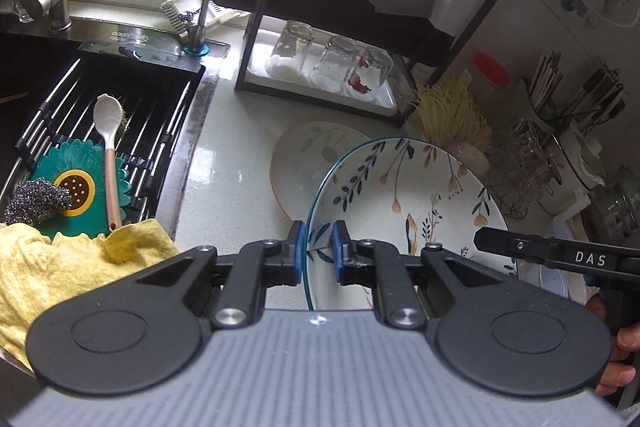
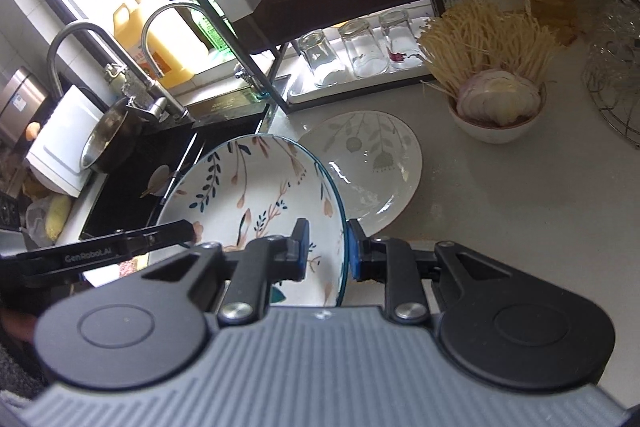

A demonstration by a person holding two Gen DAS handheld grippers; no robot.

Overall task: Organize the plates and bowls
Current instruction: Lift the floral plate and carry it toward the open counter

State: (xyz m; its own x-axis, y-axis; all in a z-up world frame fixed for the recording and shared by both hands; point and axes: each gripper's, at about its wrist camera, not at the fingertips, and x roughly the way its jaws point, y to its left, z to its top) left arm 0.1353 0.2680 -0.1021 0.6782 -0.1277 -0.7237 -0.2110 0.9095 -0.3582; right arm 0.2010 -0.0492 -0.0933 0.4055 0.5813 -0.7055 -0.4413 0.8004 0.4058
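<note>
From your left wrist view, your left gripper (image 1: 319, 253) has its fingers (image 1: 297, 251) drawn close and clamped on the blue-rimmed edge of the floral plate (image 1: 404, 203), one blue pad on each face of the rim. The plate is tilted up off the surface (image 1: 228, 171), its painted face turned toward the right of the picture. Behind it lies a second plate (image 1: 304, 151) with pale leaf sprigs, flat on the surface and partly hidden by the held one. Your right gripper (image 1: 484, 239) comes in from the right edge, its dark finger reaching over the far side of the same plate. To the left you have a sink (image 1: 100, 99) with a wire rack, a white spoon (image 1: 107, 131) and a yellow cloth (image 1: 60, 259); farther back a black rack holds three upturned glasses (image 1: 332, 63). From your right wrist view, your right gripper (image 2: 326, 247) has its fingers (image 2: 302, 247) nearly together and pinched on the opposite rim of the floral plate (image 2: 248, 187), which stands tilted over the sink's edge. Your left gripper (image 2: 188, 231) enters from the left, its tip on the plate's rim. The second plate (image 2: 368, 163) lies flat just beyond, on the surface (image 2: 520, 211). A bowl of sliced onion (image 2: 496, 111) stands farther right, with dry noodles (image 2: 484, 39) behind it.
</note>
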